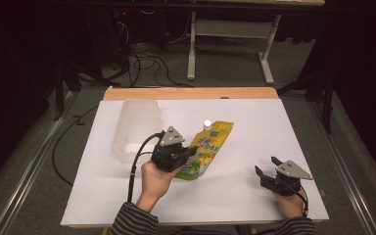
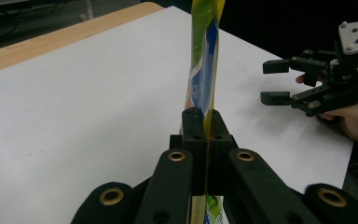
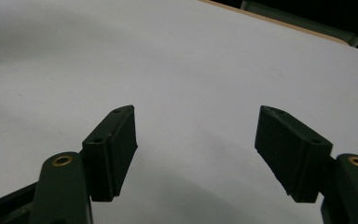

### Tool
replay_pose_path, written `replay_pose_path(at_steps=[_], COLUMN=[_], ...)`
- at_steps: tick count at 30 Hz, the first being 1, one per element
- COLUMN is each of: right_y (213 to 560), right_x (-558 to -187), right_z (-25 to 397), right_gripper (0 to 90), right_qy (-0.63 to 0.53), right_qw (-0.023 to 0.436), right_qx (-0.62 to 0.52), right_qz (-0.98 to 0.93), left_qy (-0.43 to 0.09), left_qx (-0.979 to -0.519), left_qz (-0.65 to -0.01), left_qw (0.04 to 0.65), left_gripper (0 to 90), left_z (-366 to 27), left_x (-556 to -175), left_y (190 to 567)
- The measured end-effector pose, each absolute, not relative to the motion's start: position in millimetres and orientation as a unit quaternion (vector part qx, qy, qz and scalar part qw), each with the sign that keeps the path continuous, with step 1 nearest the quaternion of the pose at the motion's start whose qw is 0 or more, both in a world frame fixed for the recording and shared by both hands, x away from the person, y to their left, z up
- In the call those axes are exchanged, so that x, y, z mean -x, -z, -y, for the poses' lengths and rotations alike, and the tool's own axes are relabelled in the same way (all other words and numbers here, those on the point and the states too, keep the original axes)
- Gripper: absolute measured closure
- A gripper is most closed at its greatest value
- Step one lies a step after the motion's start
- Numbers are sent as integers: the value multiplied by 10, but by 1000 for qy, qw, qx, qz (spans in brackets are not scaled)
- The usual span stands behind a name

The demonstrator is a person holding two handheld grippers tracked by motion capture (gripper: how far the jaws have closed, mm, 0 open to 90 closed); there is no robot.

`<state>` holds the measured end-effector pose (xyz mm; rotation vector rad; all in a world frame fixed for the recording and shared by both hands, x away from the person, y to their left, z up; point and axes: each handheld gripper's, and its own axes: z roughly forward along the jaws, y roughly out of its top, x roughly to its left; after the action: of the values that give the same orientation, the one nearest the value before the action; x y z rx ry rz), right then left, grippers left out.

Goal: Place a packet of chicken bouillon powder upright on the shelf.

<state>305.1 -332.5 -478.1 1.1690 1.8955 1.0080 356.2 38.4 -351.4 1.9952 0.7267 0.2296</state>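
Your left gripper [image 1: 188, 152] is clamped on the yellow-green spout pouch [image 1: 209, 147], its jaws pressed together on the pouch's lower part; in the left gripper view the pouch [image 2: 204, 56] runs edge-on between the two black jaws and away from the camera, its blue and green print showing. Seen from the high view, the pouch lies slanted on the white table top [image 1: 254, 127], near the middle, with its small white cap [image 1: 207, 124] at the far end; your left hand [image 1: 157, 182] comes up from the near edge in a striped sleeve [image 1: 132, 223]. Just to the left of that gripper, on the far left part of the table, stands a clear plastic container [image 1: 136, 128]; whether it touches the gripper cannot be told. Your right gripper [image 1: 268, 166] rests near the near right corner, well apart from the pouch; its jaws stand wide with nothing between them, and in the right gripper view the gripper [image 3: 196, 151] shows bare white table between its pads. In the left gripper view, your right gripper [image 2: 276, 82] appears farther off, likewise spread.
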Motion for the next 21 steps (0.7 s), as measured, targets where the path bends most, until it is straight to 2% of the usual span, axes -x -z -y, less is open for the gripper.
replay_pose_path(at_steps=[21], right_y=[4780], right_x=[-3051], right_z=[3330], right_gripper=[300], right_qy=[-389], right_qw=[341], right_qx=[-449], right_qz=[-729], left_qy=[-112], left_qx=[-808], left_qz=[-298], left_qw=[496], left_gripper=[900], left_z=[-545], left_x=[-3653], left_y=[3300])
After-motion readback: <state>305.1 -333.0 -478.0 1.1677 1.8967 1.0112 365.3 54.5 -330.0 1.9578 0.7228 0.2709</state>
